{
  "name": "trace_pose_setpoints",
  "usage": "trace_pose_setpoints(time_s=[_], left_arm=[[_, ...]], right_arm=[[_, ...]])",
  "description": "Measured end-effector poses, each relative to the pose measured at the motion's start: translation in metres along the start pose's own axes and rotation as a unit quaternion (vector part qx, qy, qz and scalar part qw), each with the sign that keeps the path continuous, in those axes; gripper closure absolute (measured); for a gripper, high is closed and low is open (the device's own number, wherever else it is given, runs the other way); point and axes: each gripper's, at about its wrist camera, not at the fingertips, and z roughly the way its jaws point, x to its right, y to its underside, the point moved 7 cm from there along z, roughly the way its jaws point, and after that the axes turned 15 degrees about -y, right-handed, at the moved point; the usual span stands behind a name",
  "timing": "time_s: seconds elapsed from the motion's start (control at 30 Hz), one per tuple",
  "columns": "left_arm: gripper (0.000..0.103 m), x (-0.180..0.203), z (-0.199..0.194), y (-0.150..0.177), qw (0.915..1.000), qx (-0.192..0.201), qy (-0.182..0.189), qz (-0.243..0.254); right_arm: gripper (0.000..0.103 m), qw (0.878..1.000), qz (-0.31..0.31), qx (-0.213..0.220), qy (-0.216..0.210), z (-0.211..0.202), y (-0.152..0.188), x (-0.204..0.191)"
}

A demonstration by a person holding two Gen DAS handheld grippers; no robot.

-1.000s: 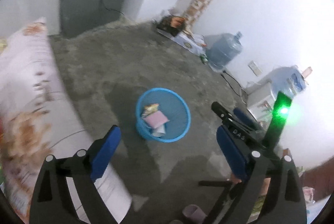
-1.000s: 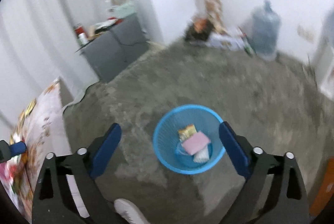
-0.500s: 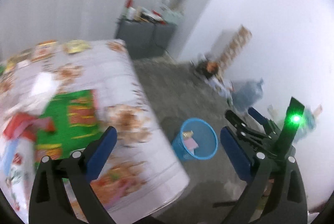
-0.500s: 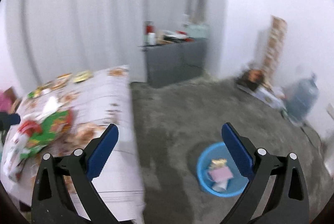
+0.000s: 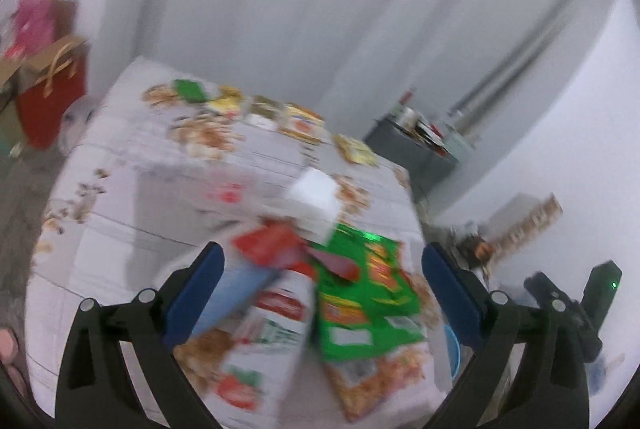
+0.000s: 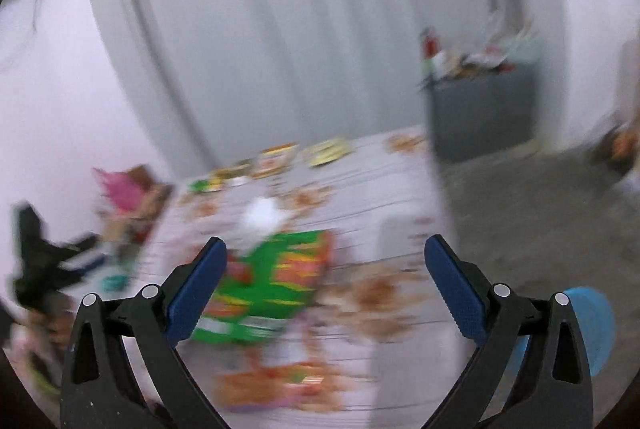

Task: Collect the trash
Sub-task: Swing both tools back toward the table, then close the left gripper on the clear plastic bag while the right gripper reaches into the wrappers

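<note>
Evidently we're facing table (image 5: 120,189) littered with wrappers: green packet (image 5: 360,293), red wrapper (image 5: 276,245), white tissue (image 5: 314,191) uncollected; both grippers (image 5: 320,285) (image 6: 322,285) spread wide, carrying nothing; blue bin (image 6: 592,325) waiting.

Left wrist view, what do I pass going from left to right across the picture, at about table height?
Red gift bag → white tissue on the table → green wrapper → blue bin, only its rim showing past the table edge → right claw at the far right.

Both wrist cams above table (image 5: 120,189), angled down; share green packet (image 5: 360,293), prob. same.
</note>
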Motion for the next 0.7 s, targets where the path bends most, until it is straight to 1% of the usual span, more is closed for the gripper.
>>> trace_pose_setpoints(time_s=[0.07,0.13,0.23,0.3,0.37,0.4,0.5,0.53,0.57,0.63,0.7], left_arm=[[0.006,-0.023,0.018,-0.009,0.9993,-0.017,0.005,-0.032],[0.006,-0.04,0.032,-0.014,0.9975,-0.035,0.013,-0.06],[0.008,-0.058,0.059,-0.02,0.9918,-0.068,0.038,-0.102],[0.012,-0.067,0.078,-0.021,0.9853,-0.095,0.056,-0.131],[0.018,-0.074,0.092,-0.022,0.9792,-0.113,0.065,-0.156],[0.021,-0.076,0.098,-0.023,0.9767,-0.12,0.069,-0.164],[0.025,-0.082,0.119,-0.025,0.9697,-0.143,0.076,-0.183],[0.029,-0.083,0.127,-0.024,0.9666,-0.153,0.077,-0.191],[0.032,-0.084,0.133,-0.024,0.9637,-0.161,0.079,-0.198],[0.035,-0.086,0.142,-0.024,0.9595,-0.171,0.082,-0.209],[0.04,-0.088,0.149,-0.023,0.9569,-0.177,0.086,-0.214]], right_arm=[[0.008,0.999,0.018,-0.023,-0.035,0.021,-0.002,-0.011],[0.011,0.995,0.036,-0.056,-0.076,0.048,-0.002,-0.026],[0.018,0.984,0.083,-0.099,-0.122,0.081,0.005,-0.036],[0.022,0.972,0.123,-0.134,-0.151,0.105,0.013,-0.043],[0.027,0.963,0.144,-0.156,-0.167,0.121,0.019,-0.049],[0.028,0.959,0.151,-0.169,-0.172,0.13,0.022,-0.054],[0.03,0.948,0.169,-0.2,-0.18,0.149,0.03,-0.063],[0.03,0.947,0.171,-0.207,-0.177,0.155,0.031,-0.062],[0.031,0.947,0.169,-0.212,-0.171,0.16,0.033,-0.062],[0.033,0.95,0.163,-0.22,-0.152,0.17,0.034,-0.054],[0.035,0.954,0.139,-0.234,-0.123,0.18,0.037,-0.049]])
